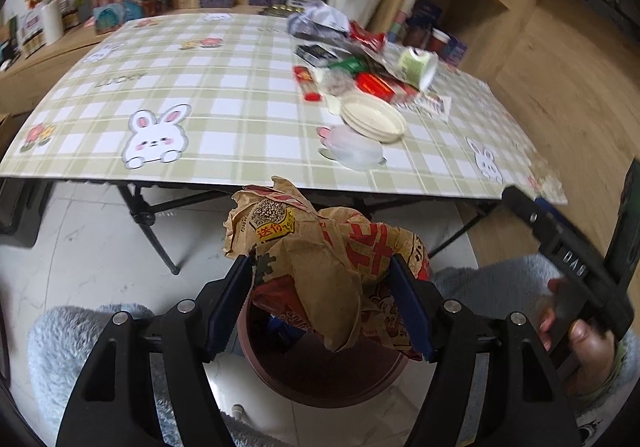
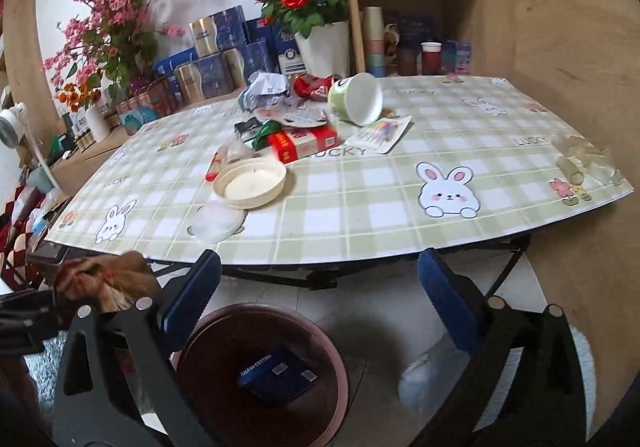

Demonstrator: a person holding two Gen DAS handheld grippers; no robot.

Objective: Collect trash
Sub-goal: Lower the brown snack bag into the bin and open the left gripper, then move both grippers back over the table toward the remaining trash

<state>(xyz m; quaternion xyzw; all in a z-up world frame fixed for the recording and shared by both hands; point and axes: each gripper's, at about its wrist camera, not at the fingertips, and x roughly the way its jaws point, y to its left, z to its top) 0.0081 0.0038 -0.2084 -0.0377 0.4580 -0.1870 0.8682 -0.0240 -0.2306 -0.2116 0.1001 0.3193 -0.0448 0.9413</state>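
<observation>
The crumpled paper bag [image 1: 320, 267] sits pinched between the left gripper [image 1: 320, 307] pads, directly over the brown bin [image 1: 320, 379] (a blue box already inside). Part the jaws only while centred there. The right gripper [image 2: 320, 299] hangs spread, empty.

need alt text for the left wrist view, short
The left gripper clamps a crumpled brown paper bag with red print above a dark red trash bin on the floor. Behind it, a green plaid tablecloth with bunny prints holds a cream lid, wrappers and a tipped paper cup.
</observation>
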